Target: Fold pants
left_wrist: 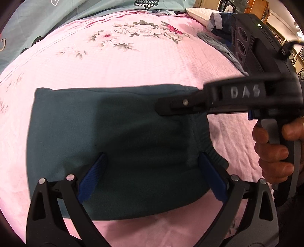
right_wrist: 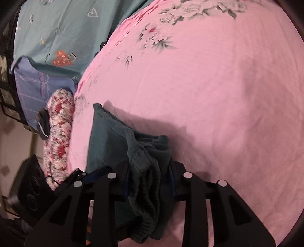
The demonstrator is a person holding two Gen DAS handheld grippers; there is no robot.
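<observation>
Dark teal pants [left_wrist: 117,144] lie folded into a compact rectangle on the pink bedspread [left_wrist: 133,62]. My left gripper [left_wrist: 152,171] is open, its blue pads [left_wrist: 93,176] spread just above the pants' near half. My right gripper [left_wrist: 163,108] reaches in from the right over the pants' far right corner at the waistband. In the right wrist view the right gripper [right_wrist: 150,171] is shut on a bunched stack of the pants' layers [right_wrist: 150,163]; the pads are hidden by the cloth. The flat part of the pants [right_wrist: 106,140] stretches away to the left.
A teal patterned sheet [right_wrist: 62,28] lies beyond the bedspread. A blue checked pillow [right_wrist: 36,91] and a red floral cushion [right_wrist: 58,133] sit at the bed's edge. Grey and dark clothes [left_wrist: 216,24] and a white pillow [left_wrist: 199,13] are at the far right.
</observation>
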